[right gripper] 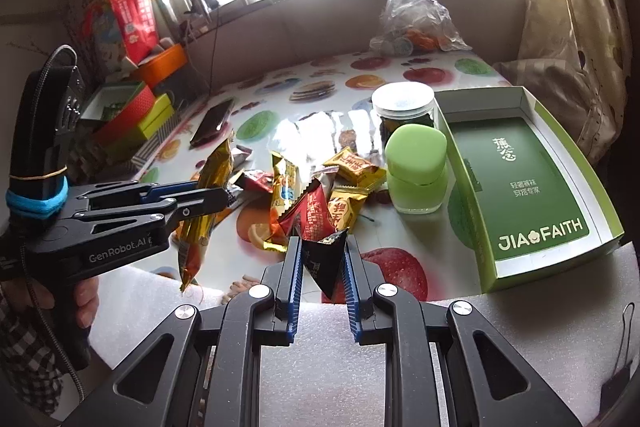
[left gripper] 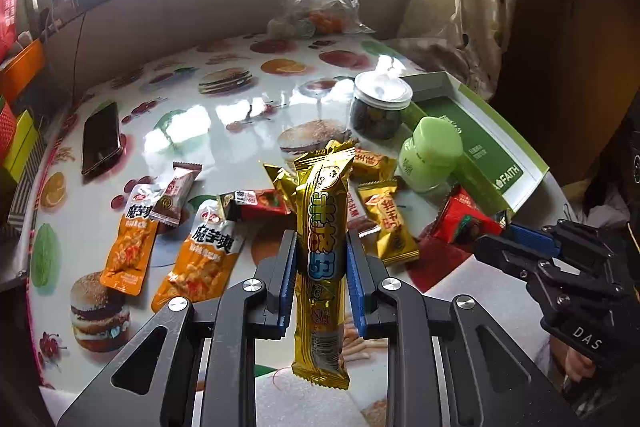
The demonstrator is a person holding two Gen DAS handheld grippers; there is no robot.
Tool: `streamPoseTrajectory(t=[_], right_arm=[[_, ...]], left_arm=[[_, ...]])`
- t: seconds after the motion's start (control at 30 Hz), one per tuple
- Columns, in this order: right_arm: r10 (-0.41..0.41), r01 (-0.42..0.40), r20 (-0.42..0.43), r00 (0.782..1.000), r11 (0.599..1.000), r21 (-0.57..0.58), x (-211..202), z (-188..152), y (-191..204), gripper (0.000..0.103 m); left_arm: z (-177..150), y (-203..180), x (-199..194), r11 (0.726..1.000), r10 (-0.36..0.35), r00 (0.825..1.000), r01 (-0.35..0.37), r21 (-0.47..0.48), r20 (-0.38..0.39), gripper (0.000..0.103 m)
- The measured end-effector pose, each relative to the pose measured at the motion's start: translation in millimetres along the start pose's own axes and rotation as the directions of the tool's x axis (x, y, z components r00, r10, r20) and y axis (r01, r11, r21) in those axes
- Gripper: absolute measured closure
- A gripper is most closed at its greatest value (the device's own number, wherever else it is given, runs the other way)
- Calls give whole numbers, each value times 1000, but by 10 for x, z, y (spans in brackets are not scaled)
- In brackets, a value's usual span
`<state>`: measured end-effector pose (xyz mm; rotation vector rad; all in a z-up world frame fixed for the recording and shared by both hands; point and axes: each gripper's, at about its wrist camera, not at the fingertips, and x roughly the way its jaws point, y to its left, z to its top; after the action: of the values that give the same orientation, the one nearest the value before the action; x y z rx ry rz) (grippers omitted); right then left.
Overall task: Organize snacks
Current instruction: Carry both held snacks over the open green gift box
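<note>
My left gripper point(left gripper: 322, 251) is shut on a long gold snack bar point(left gripper: 322, 227) and holds it upright above the table; the bar also shows in the right wrist view point(right gripper: 204, 203). My right gripper point(right gripper: 322, 247) is shut on a red and black snack packet point(right gripper: 320, 227), also seen in the left wrist view point(left gripper: 464, 223). Loose snacks lie on the table: two orange pouches point(left gripper: 128, 243), small gold packets point(left gripper: 386, 223), a brown packet point(left gripper: 176, 195), a red one point(left gripper: 260, 203). An open green box point(right gripper: 520, 179) lies at the right.
A green-lidded jar point(right gripper: 418, 167) and a dark jar with a clear lid point(right gripper: 402, 107) stand beside the box. A phone point(left gripper: 100, 139) lies at the left. A plastic bag point(left gripper: 320, 3) sits at the back. Coloured boxes point(right gripper: 132, 111) are stacked at the left edge.
</note>
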<state>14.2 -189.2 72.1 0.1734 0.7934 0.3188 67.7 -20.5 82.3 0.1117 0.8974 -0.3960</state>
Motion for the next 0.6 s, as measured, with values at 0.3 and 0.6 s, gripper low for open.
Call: streamPoseTrajectory(t=[0.3, 0.6], right_arm=[[-27, 25, 51, 998, 999, 45, -194, 121, -223, 85], [-71, 63, 88, 994, 994, 90, -334, 217, -494, 85]], left_arm=[[224, -235, -77, 998, -60, 997, 60, 0, 44, 79], [453, -467, -62, 993, -116, 991, 115, 11, 64, 79]])
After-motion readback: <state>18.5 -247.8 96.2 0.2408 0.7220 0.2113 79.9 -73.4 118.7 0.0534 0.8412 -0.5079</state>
